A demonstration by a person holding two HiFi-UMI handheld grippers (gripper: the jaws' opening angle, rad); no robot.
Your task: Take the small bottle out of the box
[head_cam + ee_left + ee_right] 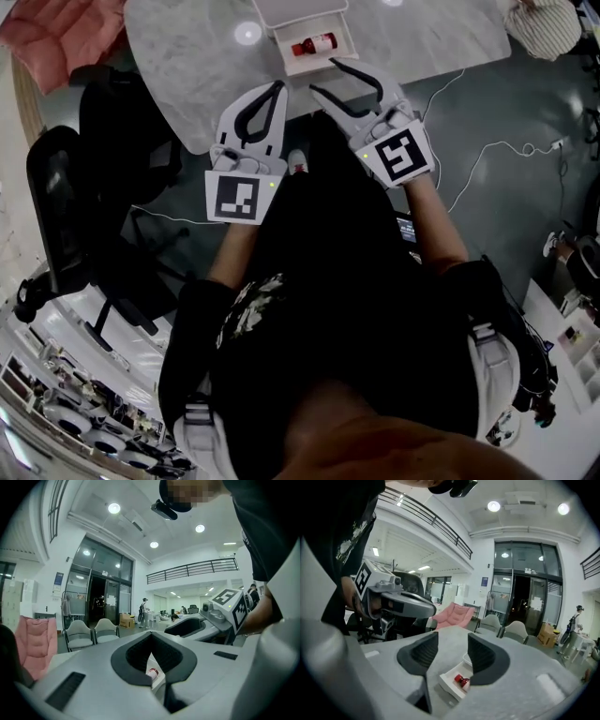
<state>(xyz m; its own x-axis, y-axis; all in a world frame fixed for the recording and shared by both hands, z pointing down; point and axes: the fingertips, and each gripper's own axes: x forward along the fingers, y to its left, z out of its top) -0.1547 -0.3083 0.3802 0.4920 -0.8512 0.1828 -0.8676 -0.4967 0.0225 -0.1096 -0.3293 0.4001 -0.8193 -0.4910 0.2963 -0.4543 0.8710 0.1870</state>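
Note:
A small red bottle with a white label lies on its side in an open white box on the marble table. My right gripper stands open just short of the box's near edge, with nothing between its fingers. The right gripper view looks between those parted jaws down at the bottle in the box. My left gripper is shut and empty at the table's near edge, left of the box. Through its closed loop a bit of the bottle shows.
The box's white lid sits just behind it. A black office chair stands at the left, a pink cushion beyond it. White cables trail over the dark floor at the right. Grey chairs stand past the table.

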